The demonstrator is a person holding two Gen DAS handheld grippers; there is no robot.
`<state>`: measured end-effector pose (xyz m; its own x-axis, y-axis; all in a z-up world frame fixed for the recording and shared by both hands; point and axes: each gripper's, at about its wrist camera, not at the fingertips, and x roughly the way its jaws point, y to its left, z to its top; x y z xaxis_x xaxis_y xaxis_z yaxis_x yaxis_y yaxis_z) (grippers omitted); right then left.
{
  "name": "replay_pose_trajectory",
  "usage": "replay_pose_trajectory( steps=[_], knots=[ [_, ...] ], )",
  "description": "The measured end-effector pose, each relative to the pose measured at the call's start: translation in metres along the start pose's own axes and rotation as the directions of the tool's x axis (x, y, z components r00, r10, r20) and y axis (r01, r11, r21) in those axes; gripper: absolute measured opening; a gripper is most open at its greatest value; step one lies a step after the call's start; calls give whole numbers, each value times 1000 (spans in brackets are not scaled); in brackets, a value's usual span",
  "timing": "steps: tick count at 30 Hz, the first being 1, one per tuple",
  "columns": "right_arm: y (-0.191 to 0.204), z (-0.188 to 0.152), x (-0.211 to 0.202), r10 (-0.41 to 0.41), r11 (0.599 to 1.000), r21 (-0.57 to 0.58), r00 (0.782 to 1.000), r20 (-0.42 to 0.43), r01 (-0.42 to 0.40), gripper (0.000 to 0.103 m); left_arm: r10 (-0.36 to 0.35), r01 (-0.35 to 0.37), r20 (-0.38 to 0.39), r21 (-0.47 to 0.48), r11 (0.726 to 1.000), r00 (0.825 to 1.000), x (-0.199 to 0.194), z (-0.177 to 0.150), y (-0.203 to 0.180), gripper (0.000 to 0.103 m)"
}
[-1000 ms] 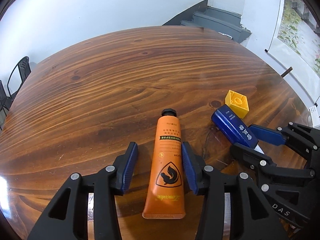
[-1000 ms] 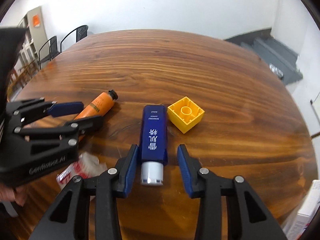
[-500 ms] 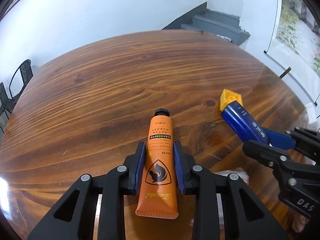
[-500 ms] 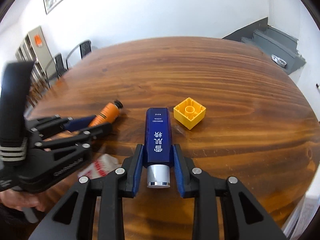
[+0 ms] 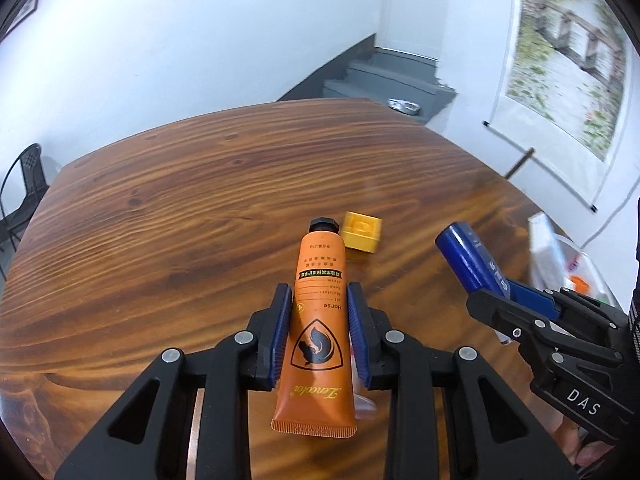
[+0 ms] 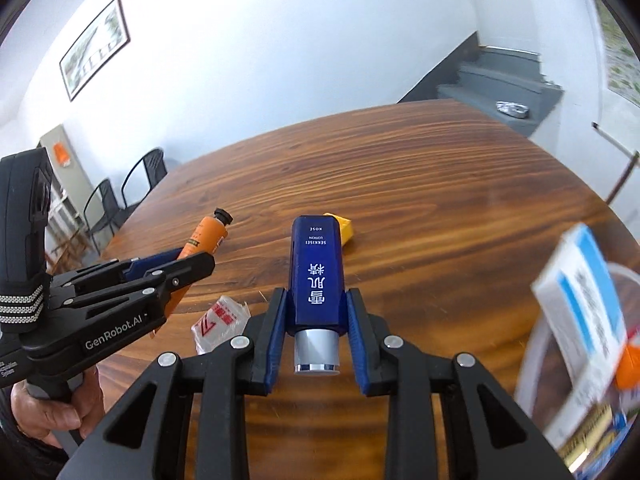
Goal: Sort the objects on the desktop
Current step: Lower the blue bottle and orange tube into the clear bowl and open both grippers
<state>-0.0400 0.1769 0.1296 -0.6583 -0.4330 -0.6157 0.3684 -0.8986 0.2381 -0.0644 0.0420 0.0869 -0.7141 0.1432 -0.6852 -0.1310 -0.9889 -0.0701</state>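
The soft orange plastic tube with a black screw cap and a crimped flat tail is pinched at its middle between the blue ribbed pads of the left hand-held gripper. It is held clear of the glossy, dark-grained wooden table, cap pointing away and down. The right hand-held gripper is pressed onto the flat sides of a deep-blue, squarish hard-plastic lotion bottle with a shiny silver collar; white lettering runs along its face, and the collar end sticks out toward the camera. Both black skeletal tools slope downward toward the table.

A small yellow plastic building block lies on the table just beyond the tube's cap. A crumpled clear wrapper with red print lies on the wood below the two tools. At the right, blurred, a white-and-blue cardboard box stands tilted in a pale round-rimmed container. From the right wrist view, a bare hand grips the left tool's handle from beneath.
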Motion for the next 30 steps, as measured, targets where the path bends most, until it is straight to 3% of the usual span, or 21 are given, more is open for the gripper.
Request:
replay_pose_trajectory(
  steps=[10, 22, 30],
  knots=[
    [-39, -36, -64, -90, 988, 133, 990, 108, 75, 32, -75, 77, -25, 78, 994, 997, -8, -18, -57, 30],
    [-117, -60, -123, -252, 938, 281, 957, 142, 206, 32, -171, 174, -38, 108, 979, 985, -12, -23, -114, 30],
    [-155, -62, -133, -336, 904, 320, 933, 125, 283, 32, -220, 223, -40, 132, 966, 975, -15, -22, -157, 30]
  ],
)
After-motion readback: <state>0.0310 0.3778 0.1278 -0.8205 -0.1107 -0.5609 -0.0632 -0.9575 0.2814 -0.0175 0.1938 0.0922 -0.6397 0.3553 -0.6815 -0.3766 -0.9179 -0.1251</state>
